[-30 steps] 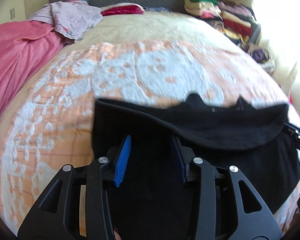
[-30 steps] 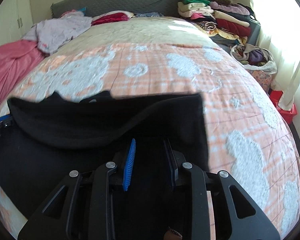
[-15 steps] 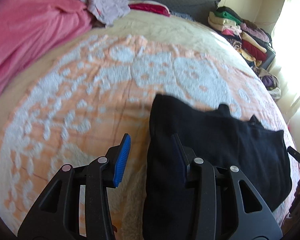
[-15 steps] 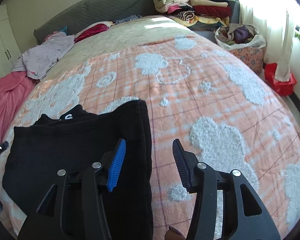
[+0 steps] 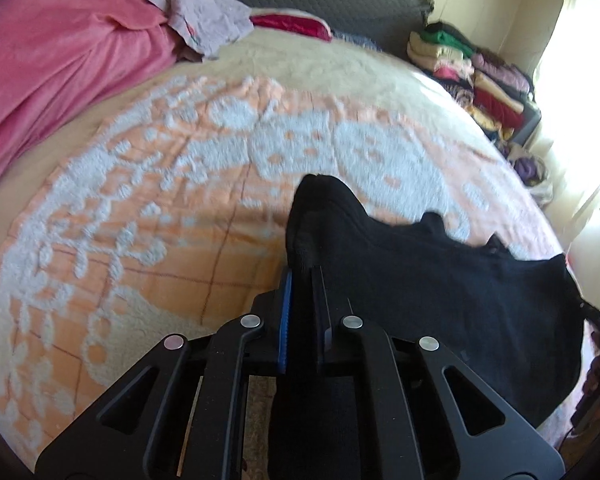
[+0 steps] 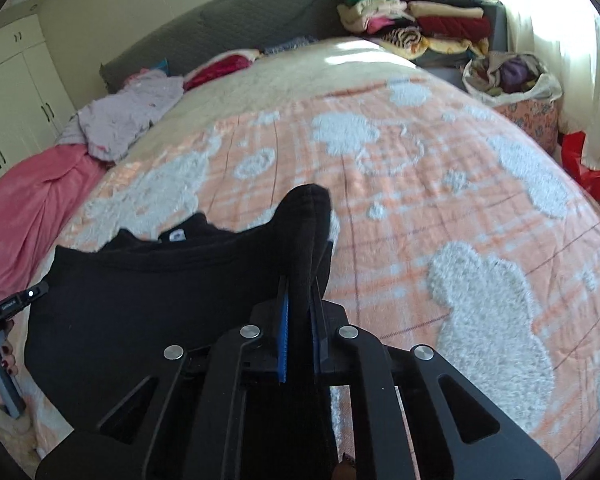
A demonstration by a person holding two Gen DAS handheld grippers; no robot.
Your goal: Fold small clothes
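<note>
Both claws clamped on the black garment (image 5: 440,292): left gripper (image 5: 300,280) pinching its left edge at lower centre of the left view, right gripper (image 6: 302,284) pinching the opposite edge at lower centre of the right view. Jaws just closed, cloth caught between the pads in each. Garment spread low in both frames across the orange blanket (image 5: 140,220), neckline with a white label (image 6: 176,235) toward the far side. Best done by lifting both edges evenly and keeping the cloth taut, so the crease falls straight. Black knit soft, thick and matte; blanket fluffy, with raised white patches on orange check.
</note>
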